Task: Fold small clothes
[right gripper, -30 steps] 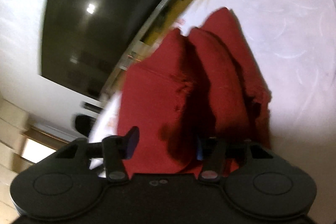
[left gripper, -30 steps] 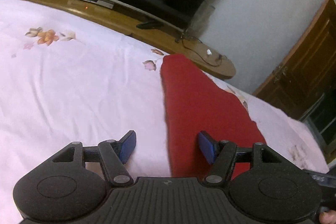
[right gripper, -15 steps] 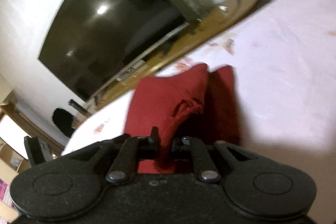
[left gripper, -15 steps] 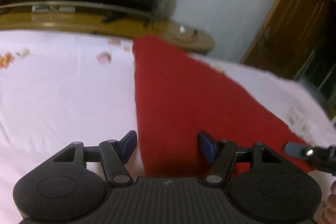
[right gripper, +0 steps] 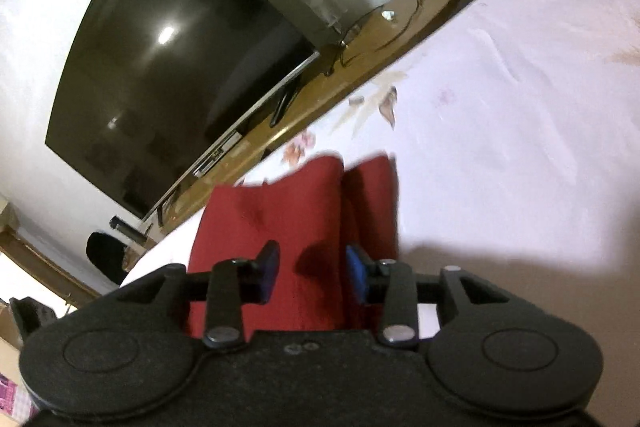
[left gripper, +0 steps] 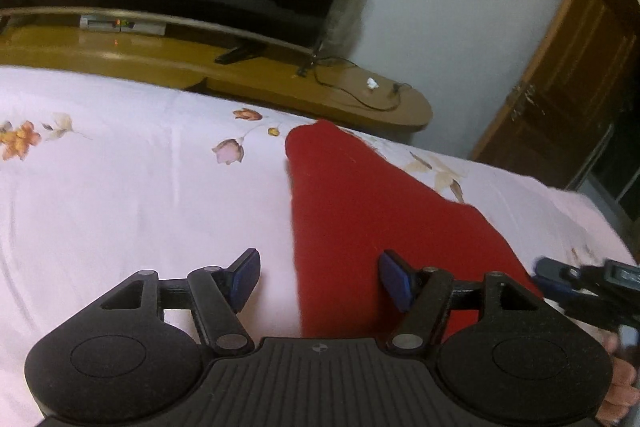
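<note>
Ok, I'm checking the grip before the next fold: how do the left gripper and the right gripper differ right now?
The left gripper has its jaws wide apart; the right gripper has them narrower, and they have just been opening. The left gripper straddles the edge of the red cloth, with one jaw over the sheet; the right gripper has only red cloth between its jaws. Both are open, and neither presses on the cloth.

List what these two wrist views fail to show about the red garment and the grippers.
- Red garment, near end: left wrist view, hidden under the left gripper body.
- Its fold layers: right wrist view, blurred and shadowed; the right gripper covers the near edge.
- Right gripper in the left wrist view: blurred, cut off by the right edge.
</note>
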`<move>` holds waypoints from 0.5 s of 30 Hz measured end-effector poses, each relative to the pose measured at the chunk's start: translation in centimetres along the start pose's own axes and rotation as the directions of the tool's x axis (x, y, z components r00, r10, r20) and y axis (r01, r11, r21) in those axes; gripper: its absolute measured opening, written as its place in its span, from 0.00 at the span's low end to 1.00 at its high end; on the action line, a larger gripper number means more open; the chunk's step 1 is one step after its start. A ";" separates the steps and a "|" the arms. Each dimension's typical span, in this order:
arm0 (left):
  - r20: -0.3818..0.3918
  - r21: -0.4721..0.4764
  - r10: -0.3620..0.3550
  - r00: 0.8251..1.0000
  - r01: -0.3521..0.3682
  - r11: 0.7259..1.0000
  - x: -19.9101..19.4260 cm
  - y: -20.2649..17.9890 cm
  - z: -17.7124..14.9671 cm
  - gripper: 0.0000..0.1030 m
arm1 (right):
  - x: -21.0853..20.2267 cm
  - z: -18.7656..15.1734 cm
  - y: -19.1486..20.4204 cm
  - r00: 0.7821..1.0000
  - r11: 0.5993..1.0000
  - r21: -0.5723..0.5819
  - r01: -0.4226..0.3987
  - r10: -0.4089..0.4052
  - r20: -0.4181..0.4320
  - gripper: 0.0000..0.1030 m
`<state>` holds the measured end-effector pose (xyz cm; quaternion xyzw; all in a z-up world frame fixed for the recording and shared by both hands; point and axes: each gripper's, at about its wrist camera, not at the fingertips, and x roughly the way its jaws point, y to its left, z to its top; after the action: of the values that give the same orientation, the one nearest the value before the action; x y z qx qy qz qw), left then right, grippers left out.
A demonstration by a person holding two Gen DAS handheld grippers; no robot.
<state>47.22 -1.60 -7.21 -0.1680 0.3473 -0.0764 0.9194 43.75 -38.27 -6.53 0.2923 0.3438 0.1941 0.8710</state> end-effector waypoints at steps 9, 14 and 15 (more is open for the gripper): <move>-0.013 0.071 0.042 0.999 -0.041 0.997 1.6 -1.2 0.0 0.61 | 1.9 0.5 2.6 0.999 0.971 -0.234 0.049 -0.045 0.021 0.08; -0.029 0.122 0.098 0.995 -0.093 0.988 3.2 -2.2 -0.4 0.64 | 1.3 -0.4 2.7 0.993 0.945 -0.306 0.117 -0.114 0.026 0.09; -0.032 0.127 0.104 0.994 -0.099 0.987 3.4 -2.2 -0.4 0.68 | 2.4 -0.6 1.8 0.989 0.949 -0.284 0.137 -0.146 -0.009 0.10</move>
<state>49.44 -4.62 -8.75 -0.0908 0.3674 -0.0545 0.9240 44.71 -35.40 -6.91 0.1364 0.3456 0.1828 0.9103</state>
